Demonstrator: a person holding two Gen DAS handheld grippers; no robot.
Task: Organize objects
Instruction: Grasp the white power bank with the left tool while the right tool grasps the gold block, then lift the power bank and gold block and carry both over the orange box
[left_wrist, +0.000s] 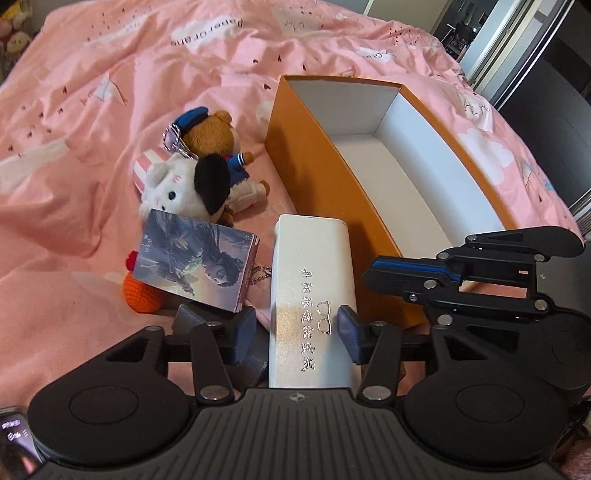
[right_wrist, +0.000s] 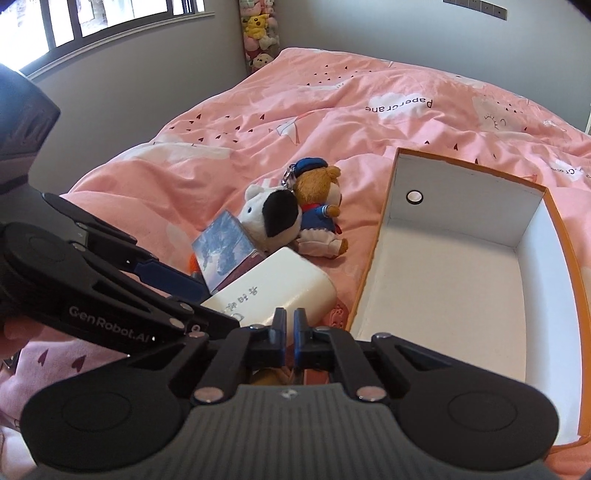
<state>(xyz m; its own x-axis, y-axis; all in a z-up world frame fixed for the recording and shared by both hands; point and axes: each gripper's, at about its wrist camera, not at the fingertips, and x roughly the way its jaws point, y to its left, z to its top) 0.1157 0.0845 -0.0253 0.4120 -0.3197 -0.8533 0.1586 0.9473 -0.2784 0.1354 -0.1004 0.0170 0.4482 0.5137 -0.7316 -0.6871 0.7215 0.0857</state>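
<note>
left wrist: smooth white case (left_wrist: 312, 295).

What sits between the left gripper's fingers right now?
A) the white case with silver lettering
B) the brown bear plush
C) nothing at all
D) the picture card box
A: in the left wrist view the white case stands between the fingers of the left gripper, while the card box lies off to one side.

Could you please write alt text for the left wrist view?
A white case stands between the open left claw fingers on a pink bedspread, beside an empty orange box, plush toys and the right claw.
</note>
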